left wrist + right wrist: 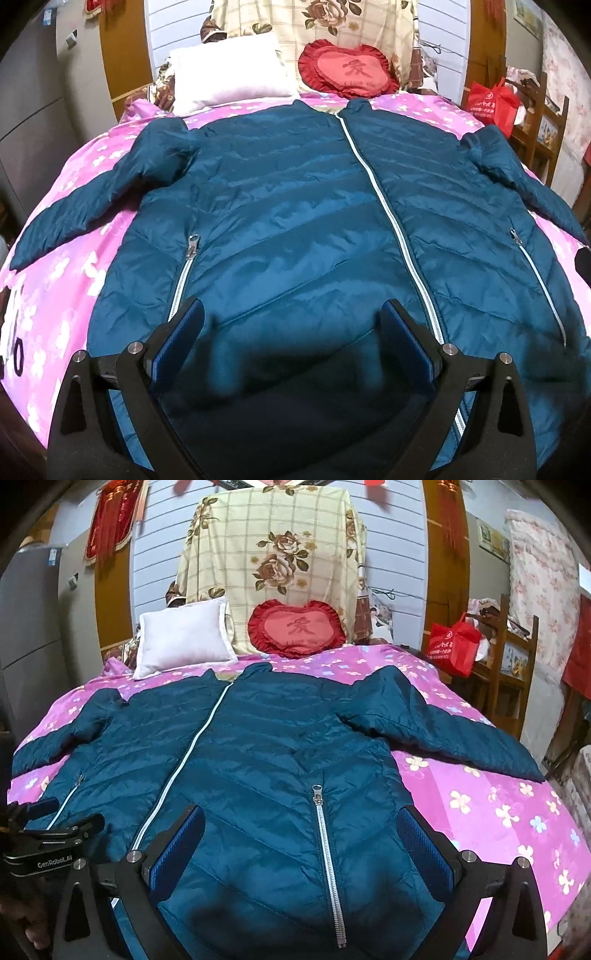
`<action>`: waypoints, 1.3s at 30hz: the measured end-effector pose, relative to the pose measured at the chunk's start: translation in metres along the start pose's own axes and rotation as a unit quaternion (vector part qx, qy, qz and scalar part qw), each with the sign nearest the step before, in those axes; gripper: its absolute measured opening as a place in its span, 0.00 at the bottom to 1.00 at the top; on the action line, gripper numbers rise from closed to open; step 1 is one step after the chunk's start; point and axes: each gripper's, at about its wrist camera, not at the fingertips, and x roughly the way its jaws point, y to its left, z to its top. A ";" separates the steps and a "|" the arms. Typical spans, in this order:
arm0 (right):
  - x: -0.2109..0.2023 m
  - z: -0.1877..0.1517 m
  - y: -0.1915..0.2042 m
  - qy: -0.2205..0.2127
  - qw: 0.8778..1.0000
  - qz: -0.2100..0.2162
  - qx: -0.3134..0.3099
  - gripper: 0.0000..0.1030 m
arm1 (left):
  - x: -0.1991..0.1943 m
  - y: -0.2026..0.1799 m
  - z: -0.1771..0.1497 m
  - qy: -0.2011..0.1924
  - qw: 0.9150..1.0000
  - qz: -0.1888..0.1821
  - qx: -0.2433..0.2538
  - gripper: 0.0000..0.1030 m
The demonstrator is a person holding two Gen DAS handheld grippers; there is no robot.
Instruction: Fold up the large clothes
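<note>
A teal quilted puffer jacket (295,221) lies flat, front up and zipped, on the pink flowered bedspread (66,280), sleeves spread to both sides. It also shows in the right wrist view (277,757). My left gripper (293,314) is open and empty, just above the jacket's lower hem left of the centre zipper. My right gripper (301,823) is open and empty above the hem on the right side, around the pocket zipper (327,864). The left gripper also shows at the left edge of the right wrist view (44,834).
A white pillow (229,81) and a red heart cushion (347,72) lie at the head of the bed against a floral cloth (273,554). A red bag (454,646) and wooden shelf (513,672) stand to the right. A grey cabinet (33,609) stands to the left.
</note>
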 end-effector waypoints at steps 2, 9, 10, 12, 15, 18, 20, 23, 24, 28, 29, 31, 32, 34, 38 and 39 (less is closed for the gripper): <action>0.000 0.000 -0.001 0.001 1.000 0.001 0.003 1.00 | 0.001 0.001 -0.001 0.000 1.000 0.000 -0.002 0.94; 0.000 0.001 -0.002 0.003 1.000 0.001 0.008 1.00 | -0.002 -0.002 0.000 -0.004 1.000 -0.006 -0.004 0.94; 0.001 0.001 -0.003 0.004 1.000 0.002 0.009 1.00 | -0.003 -0.003 0.000 -0.008 1.000 -0.005 -0.004 0.94; 0.002 0.001 -0.004 0.008 1.000 0.003 0.014 1.00 | -0.002 -0.005 -0.002 -0.008 1.000 -0.003 0.001 0.94; 0.003 0.001 -0.005 0.010 1.000 0.007 0.018 1.00 | -0.001 -0.006 -0.001 -0.001 1.000 0.001 0.007 0.94; 0.003 0.002 -0.006 0.008 1.000 0.007 0.022 1.00 | -0.007 -0.002 0.005 -0.007 1.000 -0.006 0.003 0.94; 0.006 0.005 -0.006 0.010 1.000 -0.002 0.027 1.00 | -0.013 0.004 0.014 -0.022 1.000 0.010 0.011 0.94; 0.007 0.018 -0.004 0.023 0.999 0.000 0.042 1.00 | -0.020 0.016 0.029 -0.027 0.999 0.029 0.022 0.94; 0.006 0.023 -0.002 0.023 0.999 -0.004 0.042 1.00 | -0.021 0.020 0.032 -0.028 0.999 0.032 0.023 0.94; 0.003 0.052 0.007 0.009 0.998 0.007 0.062 1.00 | -0.031 0.034 0.047 -0.039 0.998 0.043 0.038 0.94; 0.002 0.059 0.011 0.002 0.998 0.010 0.062 1.00 | -0.032 0.036 0.049 -0.041 0.997 0.048 0.040 0.94; 0.005 0.065 0.017 -0.002 0.998 0.016 0.056 1.00 | -0.033 0.039 0.055 -0.046 0.997 0.053 0.043 0.94; 0.007 0.066 0.021 -0.003 0.999 0.018 0.046 1.00 | -0.032 0.041 0.057 -0.048 0.997 0.051 0.042 0.94; 0.012 0.064 0.024 -0.003 1.000 0.014 0.027 1.00 | -0.027 0.041 0.063 -0.046 0.997 0.050 0.037 0.94; 0.030 0.052 0.013 0.008 1.000 -0.008 0.017 1.00 | -0.012 0.036 0.072 -0.038 0.998 0.043 0.020 0.94; 0.035 0.049 0.008 0.010 1.000 -0.017 0.020 1.00 | -0.009 0.035 0.072 -0.038 0.999 0.037 0.011 0.94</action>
